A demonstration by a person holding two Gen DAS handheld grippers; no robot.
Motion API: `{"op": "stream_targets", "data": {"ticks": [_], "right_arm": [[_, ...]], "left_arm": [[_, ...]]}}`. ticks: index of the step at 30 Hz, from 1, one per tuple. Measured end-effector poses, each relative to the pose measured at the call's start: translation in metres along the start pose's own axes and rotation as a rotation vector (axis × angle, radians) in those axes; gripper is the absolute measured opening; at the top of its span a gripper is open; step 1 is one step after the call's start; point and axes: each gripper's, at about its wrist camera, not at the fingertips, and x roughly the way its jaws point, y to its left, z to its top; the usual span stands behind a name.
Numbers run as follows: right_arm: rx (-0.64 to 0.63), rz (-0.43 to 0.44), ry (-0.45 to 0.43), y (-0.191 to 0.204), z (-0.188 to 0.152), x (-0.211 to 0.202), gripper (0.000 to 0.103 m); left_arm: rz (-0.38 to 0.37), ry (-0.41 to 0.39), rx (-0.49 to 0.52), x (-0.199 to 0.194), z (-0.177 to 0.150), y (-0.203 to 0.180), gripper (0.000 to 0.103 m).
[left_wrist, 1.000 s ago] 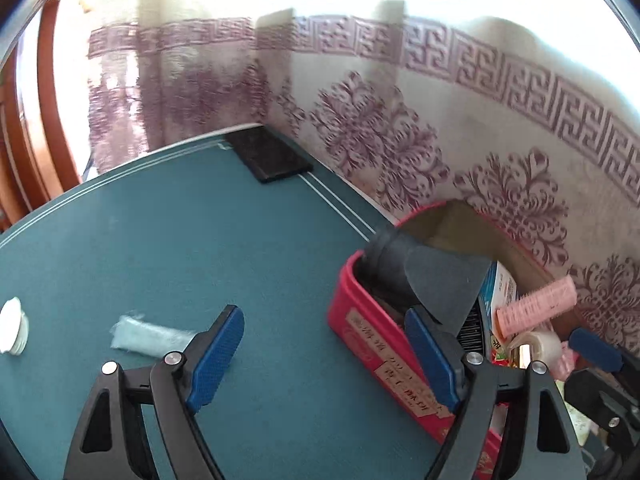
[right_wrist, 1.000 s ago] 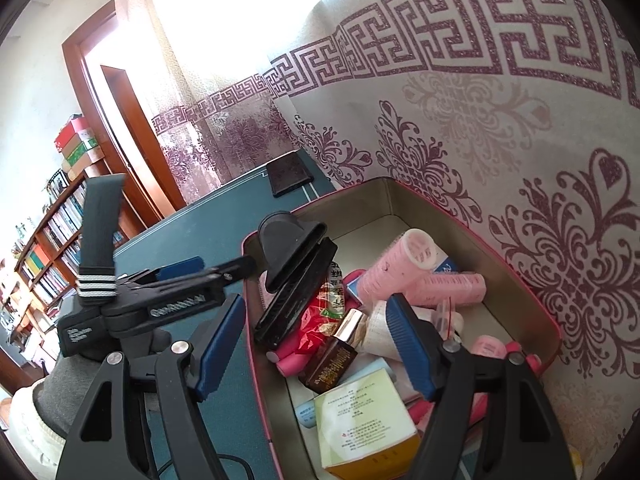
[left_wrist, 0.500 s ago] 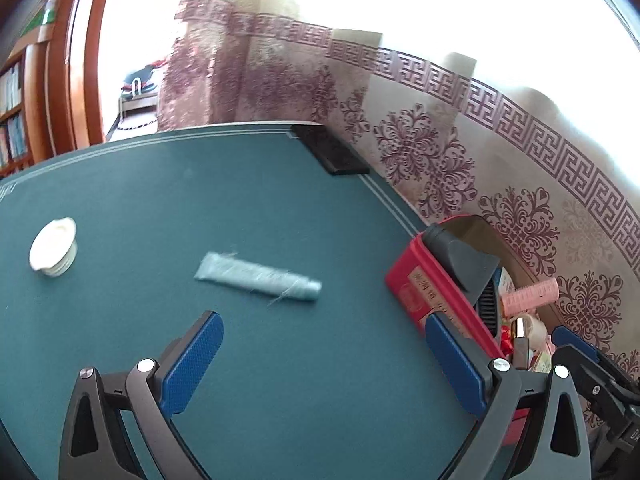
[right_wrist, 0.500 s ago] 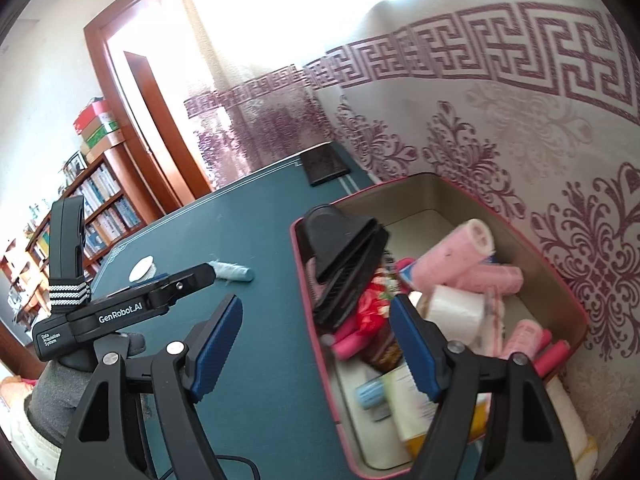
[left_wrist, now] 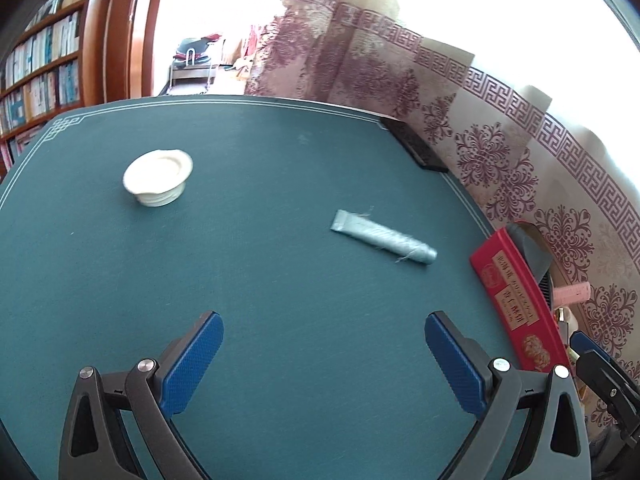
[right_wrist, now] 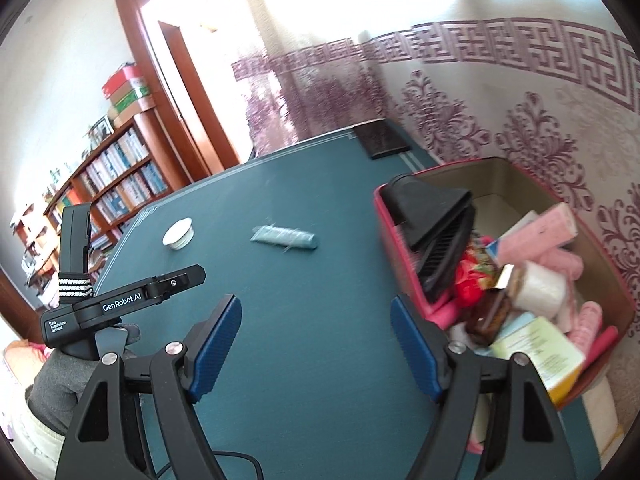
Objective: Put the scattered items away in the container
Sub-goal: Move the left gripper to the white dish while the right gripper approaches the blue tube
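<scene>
Beyond the open left jaws lies the tube (left_wrist: 383, 237), untouched

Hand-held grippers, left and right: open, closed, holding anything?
Left hand-held gripper: open, empty; its jaws have just been opening.
Right hand-held gripper: open, empty.

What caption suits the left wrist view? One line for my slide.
Open left gripper over green table, pale blue tube and white lid ahead, red tin at right.

Sunlit rm: patterned curtain (left_wrist: 500, 128), wood bookshelf (right_wrist: 116, 176), open doorway (left_wrist: 196, 40).
</scene>
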Motion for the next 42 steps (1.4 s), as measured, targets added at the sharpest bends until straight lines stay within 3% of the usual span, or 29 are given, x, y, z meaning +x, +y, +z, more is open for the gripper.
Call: {"op": "stream_targets", "data": {"ticks": [9,20,32,37,40,42], "right_arm": [[-0.046,0.030,0.073,0.032,-0.012,0.022,0.080],[-0.100,0.031,0.177,0.048,-0.027,0.050,0.081],[-0.115,0.009,0.270,0.047,-0.043,0.077,0.081],[-0.160,0.001,0.277,0.053,-0.044,0.080,0.089],[-0.206,0.009,0.291,0.061,-0.048,0.085,0.101],[-0.237,-0.011,0.299,0.065,-0.050,0.088,0.102]], "left_arm": [[0.064,-0.012,-0.063,-0.011,0.000,0.048,0.102],[0.122,0.032,-0.135,0.005,-0.002,0.090,0.102],[0.220,0.035,0.007,0.031,0.023,0.089,0.102],[0.334,0.057,0.055,0.050,0.038,0.087,0.102],[0.338,0.052,0.042,0.058,0.050,0.092,0.102],[0.343,0.036,0.036,0.062,0.056,0.097,0.102]]}}
